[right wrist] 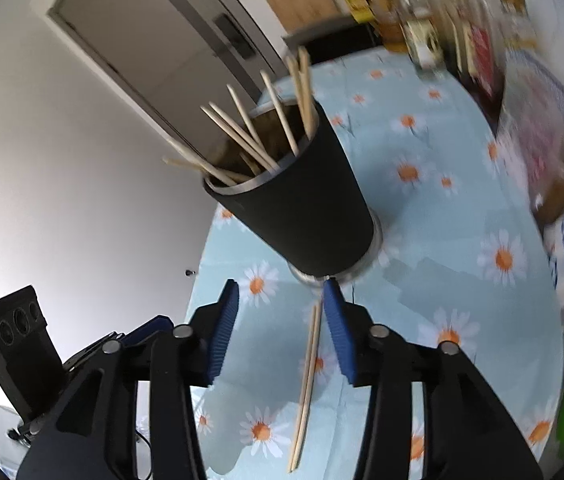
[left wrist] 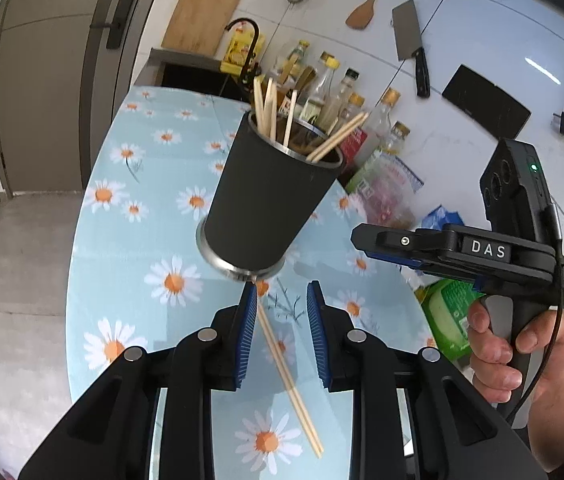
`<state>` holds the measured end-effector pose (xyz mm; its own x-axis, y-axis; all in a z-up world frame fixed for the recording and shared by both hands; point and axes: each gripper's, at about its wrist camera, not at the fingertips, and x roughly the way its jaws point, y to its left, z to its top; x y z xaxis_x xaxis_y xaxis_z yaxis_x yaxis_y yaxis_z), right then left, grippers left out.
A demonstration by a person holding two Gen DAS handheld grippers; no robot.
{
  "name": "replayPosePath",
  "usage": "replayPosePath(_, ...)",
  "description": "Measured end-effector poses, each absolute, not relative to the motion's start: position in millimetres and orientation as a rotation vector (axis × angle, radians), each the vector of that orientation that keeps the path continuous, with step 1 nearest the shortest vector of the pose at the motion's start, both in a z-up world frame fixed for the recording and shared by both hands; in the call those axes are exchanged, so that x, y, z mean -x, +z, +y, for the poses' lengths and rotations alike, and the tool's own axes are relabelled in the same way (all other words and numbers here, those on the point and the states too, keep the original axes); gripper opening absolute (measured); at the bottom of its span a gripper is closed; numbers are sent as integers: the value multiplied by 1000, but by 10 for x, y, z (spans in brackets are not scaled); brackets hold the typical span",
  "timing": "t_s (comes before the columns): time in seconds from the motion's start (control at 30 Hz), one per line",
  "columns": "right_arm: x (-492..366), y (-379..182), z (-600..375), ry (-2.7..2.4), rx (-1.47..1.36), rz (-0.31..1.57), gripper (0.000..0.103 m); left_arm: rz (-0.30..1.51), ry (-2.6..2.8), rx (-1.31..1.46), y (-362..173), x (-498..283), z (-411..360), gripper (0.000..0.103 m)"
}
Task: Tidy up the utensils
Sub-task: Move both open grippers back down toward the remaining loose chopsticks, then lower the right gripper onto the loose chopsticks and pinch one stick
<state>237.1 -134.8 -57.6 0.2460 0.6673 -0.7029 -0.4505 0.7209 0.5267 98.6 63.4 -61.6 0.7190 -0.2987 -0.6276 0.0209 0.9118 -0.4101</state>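
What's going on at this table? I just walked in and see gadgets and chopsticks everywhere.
A person is tidying chopsticks with a handheld gripper in each hand. Most chopsticks already stand in the black holder on the daisy tablecloth. One loose pair of chopsticks lies flat on the cloth in front of it. The left gripper and right gripper are both open above that pair, holding nothing.

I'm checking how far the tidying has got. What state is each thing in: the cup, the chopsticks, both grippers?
Black cup: upright on the daisy tablecloth, holding chopsticks.
Chopsticks in the cup: standing, leaning outward.
Loose chopstick pair: flat on the tablecloth, side by side, not gripped.
Left gripper: open, empty, above the loose pair.
Right gripper: open, empty, above the pair.
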Motion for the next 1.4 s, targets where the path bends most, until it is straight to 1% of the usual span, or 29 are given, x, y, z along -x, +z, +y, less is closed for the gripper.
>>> replayPosePath(0.2,-2383,-836,-1308,711,-232,1222,45,799,-182,404,-819,-949,672,25)
replayPosePath(0.3,-2380,-923,-1278,679,-219,1260,45,820,-185,410,-893,-935,692,25)
replayPosePath(0.33,-2382,-955,-1261,674,-212,1272,45,829,-187,412,-921,-928,703,27)
replayPosePath(0.37,-2371,-995,-1230,674,-204,1294,45,836,-187,413,-942,-918,712,30)
replayPosePath(0.43,-2360,-1064,-1164,678,-189,1332,45,859,-177,420,-1019,-901,749,31)
replayPosePath(0.47,-2345,-1088,-1137,677,-179,1342,44,867,-177,422,-1047,-889,761,31)
replayPosePath(0.5,-2344,-1121,-1107,672,-165,1357,38,873,-179,424,-1076,-874,776,31)
replayPosePath(0.67,-2399,-1334,-931,656,-121,1450,22,898,-176,444,-1183,-817,851,31)
replayPosePath(0.77,-2445,-1448,-843,637,-71,1488,18,912,-174,458,-1237,-782,904,31)
replayPosePath(0.83,-2472,-1522,-770,633,-16,1512,18,911,-176,463,-1250,-760,927,31)
replayPosePath(0.97,-2474,-1627,-680,620,71,1538,15,921,-176,475,-1302,-728,966,31)
replayPosePath(1.3,-2325,-1624,-392,567,239,1503,15,938,-186,480,-1363,-731,973,31)
replayPosePath(1.4,-2301,-1630,-373,549,239,1501,14,939,-186,484,-1370,-753,970,31)
